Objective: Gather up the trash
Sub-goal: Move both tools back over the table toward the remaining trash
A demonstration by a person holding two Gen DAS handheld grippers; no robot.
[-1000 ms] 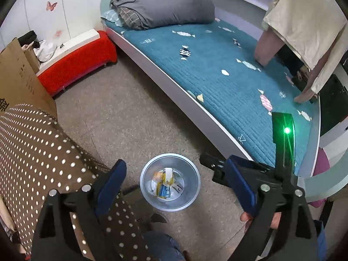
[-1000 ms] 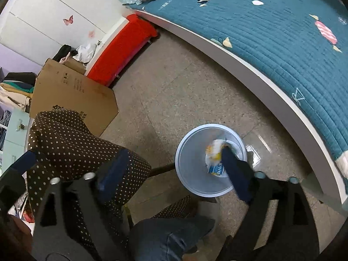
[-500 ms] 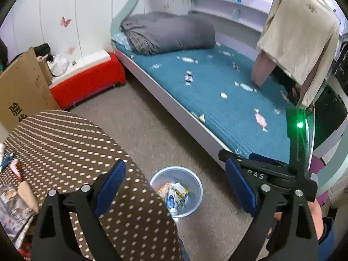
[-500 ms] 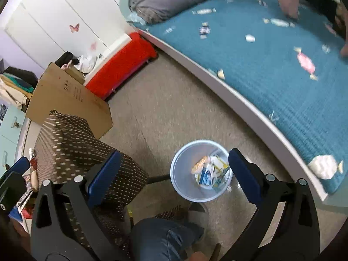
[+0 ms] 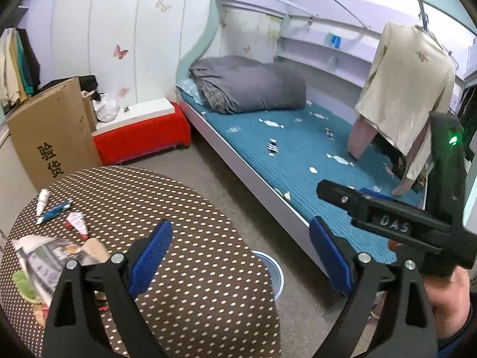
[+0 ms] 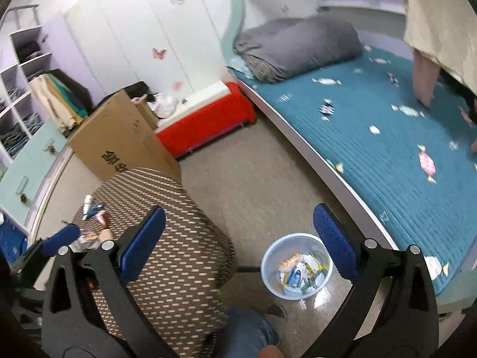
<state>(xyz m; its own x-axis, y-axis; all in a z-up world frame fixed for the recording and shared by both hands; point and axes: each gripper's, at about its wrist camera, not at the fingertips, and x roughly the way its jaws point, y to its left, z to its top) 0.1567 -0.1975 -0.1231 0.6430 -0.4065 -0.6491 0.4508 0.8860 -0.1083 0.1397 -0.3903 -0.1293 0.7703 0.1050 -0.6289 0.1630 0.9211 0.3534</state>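
My left gripper [image 5: 240, 256]: released, blue pads spread wide, nothing between them; it hangs above the near right part of the polka-dot table [image 5: 193, 268].

My right gripper [image 6: 238, 238]: likewise released and empty, held above the floor between the table and the bed [image 6: 387, 149]. In the left wrist view its black body shows at the right, with a green light lit and a hand [image 5: 447, 307] around its grip.

Trash bin [image 6: 296, 265]: pale blue, round, on the floor just right of the table and near the bed's edge. It holds several wrappers and small packets, one blue and white, one yellowish. From the left wrist view only its rim [image 5: 275, 271] peeks out past the table edge.

Trash on the table, far left part: a white tube [image 5: 42, 201], a blue packet [image 5: 55, 211] just beside it, a red-and-white wrapper [image 5: 77, 223] nearer. At the near left: a crumpled printed paper [image 5: 44, 259], a tan scrap [image 5: 95, 247] touching it, a green piece [image 5: 25, 286] at the table's edge.

Surroundings: cardboard box [image 5: 53, 137] far left behind the table; red bench [image 5: 143, 137] against the wall; folded grey duvet [image 5: 250, 85] at the far end of the bed; a cream shirt [image 5: 408, 89] hanging at the right.
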